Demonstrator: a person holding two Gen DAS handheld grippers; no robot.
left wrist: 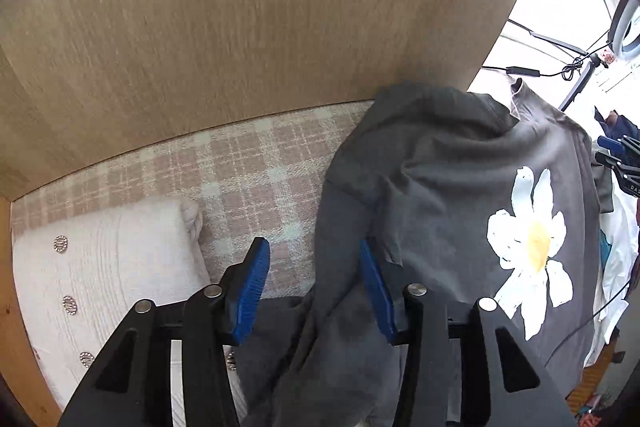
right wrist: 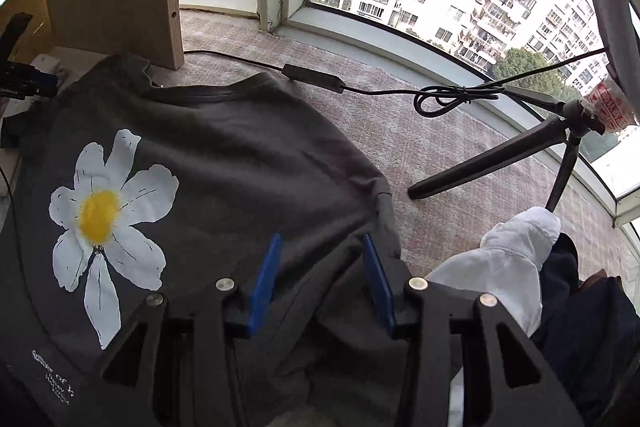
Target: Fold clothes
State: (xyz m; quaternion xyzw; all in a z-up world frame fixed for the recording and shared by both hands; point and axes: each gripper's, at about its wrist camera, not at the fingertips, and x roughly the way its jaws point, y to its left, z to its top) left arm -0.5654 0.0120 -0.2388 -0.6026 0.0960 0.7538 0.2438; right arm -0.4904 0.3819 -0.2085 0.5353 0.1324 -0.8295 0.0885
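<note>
Looking down along both grippers, we are seeing a dark grey T-shirt [right wrist: 224, 155] spread across a checked pink-and-white blanket [left wrist: 248, 163], with its neckline lying farthest from us.

Nearest to us, the left gripper [left wrist: 314, 287] is hanging with its blue pads apart. The shirt's left edge and sleeve are bunching up between the jaws, lying against the right-hand pad, while the other pad is standing clear over the blanket. We are reading this gripper as released, not pinching.

The right gripper [right wrist: 320, 279] is likewise standing parted over the shirt's right side. Cloth is lying under and between the pads, and the hemmed sleeve is just beyond the right-hand pad, but nothing is being squeezed.

So each gripper is sitting at its own side edge. The shirt's long axis is running away from us, from hem to collar, and each sleeve is lying closest to the gripper on its side. We are judging that a sideways fold inward comes next.

A large white daisy print [right wrist: 108, 211] with a yellow centre is showing on the shirt. Small white lettering near the hem is beginning "Summer of"; the rest is too small to read.

Farther off, a white cushion [left wrist: 100, 259] is resting left of the shirt, a white garment [right wrist: 508, 259] right, and a black cable [right wrist: 316, 77] past the collar.
</note>
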